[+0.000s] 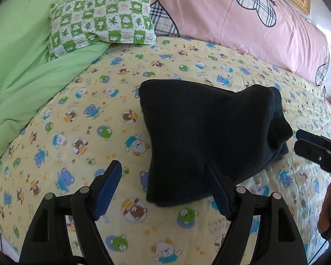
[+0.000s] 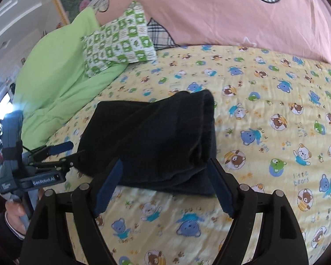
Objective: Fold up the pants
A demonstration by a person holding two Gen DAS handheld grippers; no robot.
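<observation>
Dark pants (image 1: 209, 137), folded into a thick bundle, lie on a yellow bedsheet (image 1: 77, 132) printed with cartoon bears. The left claw (image 1: 163, 187) hangs just short of the bundle's near edge, its blue-padded fingers (image 1: 108, 190) spread wide and gripping nothing. The right claw (image 2: 163, 185) is likewise wide open and empty, the bundle directly ahead between its fingertips. Beyond the pants, left of both claws, a green checked pillow (image 1: 101, 19) rests on a light green blanket (image 1: 22, 66); a pink quilt (image 1: 231, 22) lies further back.
</observation>
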